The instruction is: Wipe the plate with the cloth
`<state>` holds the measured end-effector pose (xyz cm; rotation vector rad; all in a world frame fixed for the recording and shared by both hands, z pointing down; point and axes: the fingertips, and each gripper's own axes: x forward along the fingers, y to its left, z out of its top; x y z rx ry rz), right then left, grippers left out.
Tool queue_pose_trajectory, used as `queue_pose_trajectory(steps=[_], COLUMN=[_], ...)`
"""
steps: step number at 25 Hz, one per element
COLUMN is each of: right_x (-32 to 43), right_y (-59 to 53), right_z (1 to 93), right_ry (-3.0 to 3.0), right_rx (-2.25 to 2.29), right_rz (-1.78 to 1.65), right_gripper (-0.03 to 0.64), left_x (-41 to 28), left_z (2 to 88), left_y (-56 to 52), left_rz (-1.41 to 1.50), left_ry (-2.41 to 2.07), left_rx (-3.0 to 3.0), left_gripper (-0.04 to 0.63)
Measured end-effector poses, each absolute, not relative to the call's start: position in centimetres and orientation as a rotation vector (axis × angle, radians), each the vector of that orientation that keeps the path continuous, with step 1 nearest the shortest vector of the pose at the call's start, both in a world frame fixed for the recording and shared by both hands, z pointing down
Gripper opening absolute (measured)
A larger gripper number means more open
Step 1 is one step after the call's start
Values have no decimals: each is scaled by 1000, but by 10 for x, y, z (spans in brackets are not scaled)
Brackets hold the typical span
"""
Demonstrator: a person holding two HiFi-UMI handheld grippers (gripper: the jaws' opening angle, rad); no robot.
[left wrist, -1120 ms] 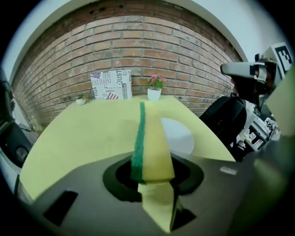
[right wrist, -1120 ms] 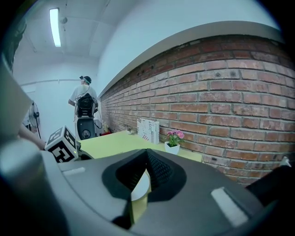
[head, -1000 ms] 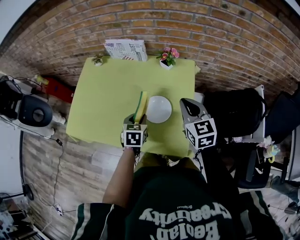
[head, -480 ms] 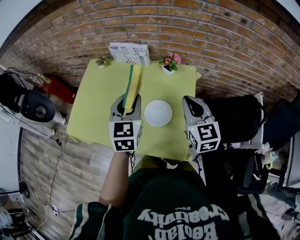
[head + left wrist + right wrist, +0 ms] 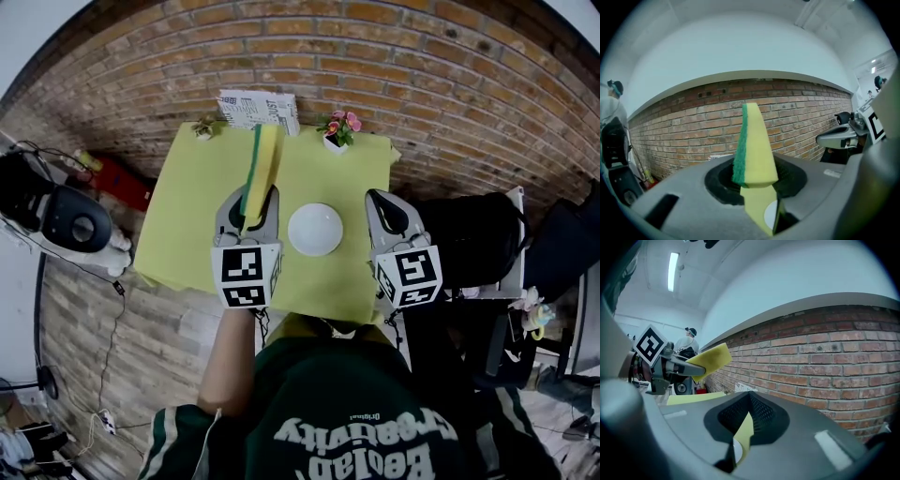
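left gripper (image 5: 249, 199) has risen since a second ago, taking the sponge (image 5: 260, 164) up from the left side of the plate (image 5: 315, 229); it has barely shifted in the last half second. jaws clamp the sponge's lower end, and most of it overhangs. right gripper (image 5: 382, 202) closed, empty, beside the plate, not touching. risk: unheld plate slides on the table (image 5: 187, 225) under pressure; sponge bends or slips. flower pot (image 5: 339, 125) and printed box (image 5: 259, 110) at far edge, well apart; nothing blocks the way down.
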<state>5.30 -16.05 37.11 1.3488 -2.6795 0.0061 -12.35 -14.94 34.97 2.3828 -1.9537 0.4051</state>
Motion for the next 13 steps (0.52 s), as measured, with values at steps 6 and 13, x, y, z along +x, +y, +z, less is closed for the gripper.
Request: queue_pose_trajectory(steps=[6,13], right_x=[52,50], right_y=[-162,-162], right_z=[365,362], right_ry=[-2691,-2704], right_rx=[1350,1349], right_rz=[0,10], right_gripper=[14,14], left_x=[-124,-129], left_z=[344,346], left_y=[-147,-144], left_rz=[401,364], left_ry=[-1962,-1945], left_rx=[2388,2368], left_gripper=[130,130])
